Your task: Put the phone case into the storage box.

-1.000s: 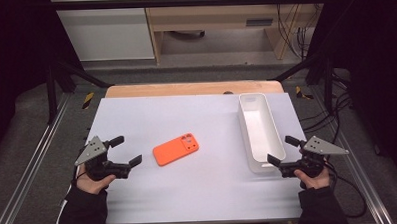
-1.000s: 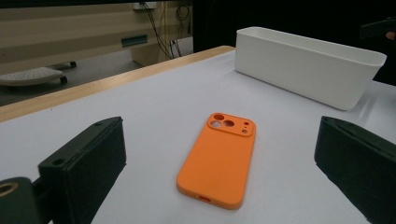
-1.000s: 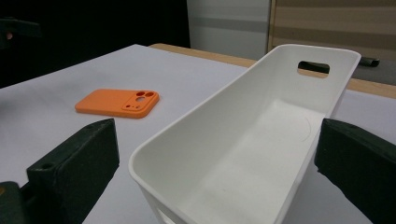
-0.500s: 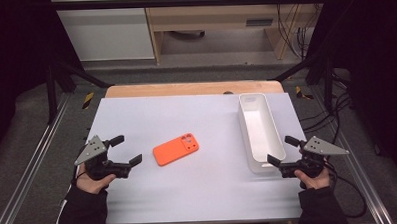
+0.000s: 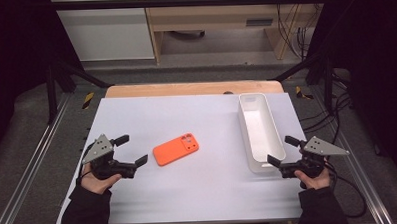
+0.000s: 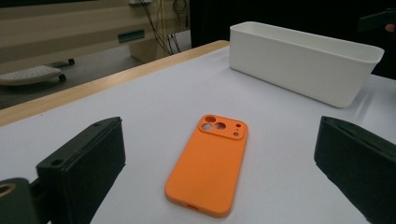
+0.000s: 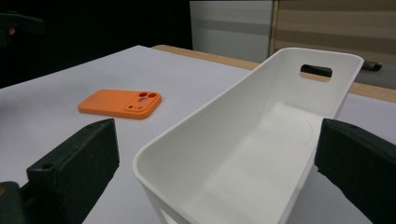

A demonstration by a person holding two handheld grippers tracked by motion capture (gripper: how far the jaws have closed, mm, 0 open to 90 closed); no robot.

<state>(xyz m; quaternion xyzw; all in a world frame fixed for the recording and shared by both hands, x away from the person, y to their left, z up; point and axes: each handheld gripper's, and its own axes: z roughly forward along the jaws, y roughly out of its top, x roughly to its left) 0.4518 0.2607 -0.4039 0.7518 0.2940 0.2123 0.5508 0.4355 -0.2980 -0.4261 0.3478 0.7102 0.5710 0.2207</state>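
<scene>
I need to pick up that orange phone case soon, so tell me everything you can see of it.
The phone case is bright orange with a matte, rubbery-looking surface. It lies flat, back side up, showing a raised camera block with round cut-outs and a small slot in its bottom edge. It rests slightly askew on the white table, between the left gripper and the white bin. Nothing but the table touches it.

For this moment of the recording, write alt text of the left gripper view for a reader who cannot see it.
An orange phone case lies flat, camera cut-outs up, on a white table, untouched between the left gripper's wide-open black jaws. A long white bin stands beyond it.
</scene>
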